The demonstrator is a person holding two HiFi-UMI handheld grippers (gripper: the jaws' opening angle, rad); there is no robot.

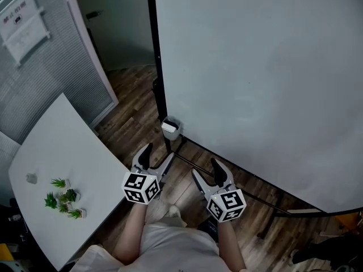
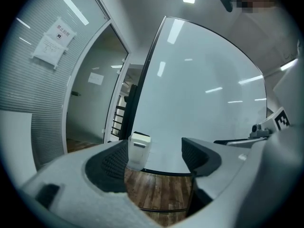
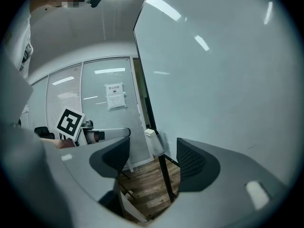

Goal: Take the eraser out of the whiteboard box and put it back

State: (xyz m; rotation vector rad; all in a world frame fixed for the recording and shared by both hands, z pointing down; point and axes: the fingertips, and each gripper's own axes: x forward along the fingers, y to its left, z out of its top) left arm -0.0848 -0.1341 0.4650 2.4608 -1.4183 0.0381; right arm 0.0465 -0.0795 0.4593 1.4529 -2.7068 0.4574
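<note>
Left tool (image 1: 157, 156) and right tool (image 1: 207, 174) gape before whiteboard box (image 1: 172, 131), table (image 1: 68, 146) leftward.

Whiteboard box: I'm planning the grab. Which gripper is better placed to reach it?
Left, probably. The left gripper sits nearer the box in the head view, jaws apart; the right gripper, also open, is farther.

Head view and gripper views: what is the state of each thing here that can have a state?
whiteboard: upright, blank.
whiteboard box: fixed at the whiteboard's lower corner, holding the eraser.
eraser: in the box, top sticking out, not gripped.
left gripper: open, fingers apart, nothing held.
right gripper: open, fingers apart, nothing held.
</note>
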